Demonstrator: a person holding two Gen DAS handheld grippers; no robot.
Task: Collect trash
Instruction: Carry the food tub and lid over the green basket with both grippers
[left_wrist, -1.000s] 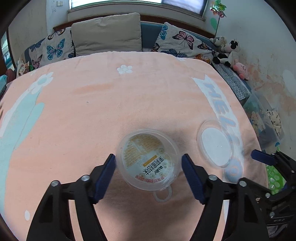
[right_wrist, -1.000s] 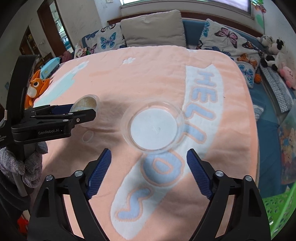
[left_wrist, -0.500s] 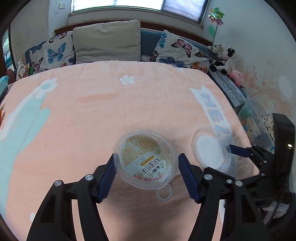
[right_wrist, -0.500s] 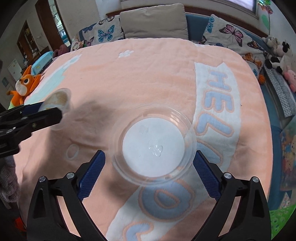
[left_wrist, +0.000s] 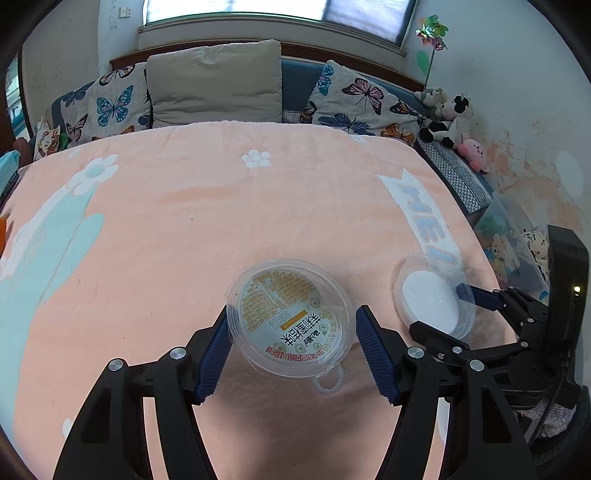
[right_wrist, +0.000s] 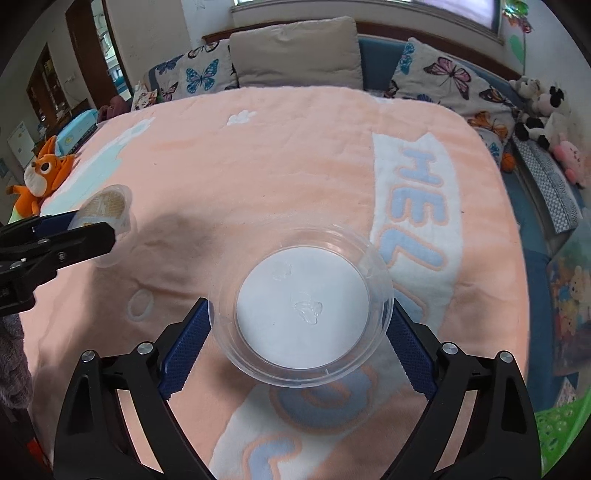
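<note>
Pickup step: left gripper (left_wrist: 291, 345) brackets the labelled plastic lid (left_wrist: 290, 322), pads not clearly pressing; right gripper (right_wrist: 295, 338) closing around the clear round container (right_wrist: 300, 308); next, firm squeeze, lift.

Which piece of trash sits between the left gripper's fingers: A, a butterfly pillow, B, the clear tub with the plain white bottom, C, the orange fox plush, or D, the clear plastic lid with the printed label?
D: in the left wrist view the labelled lid lies between the left gripper's blue fingers.
</note>
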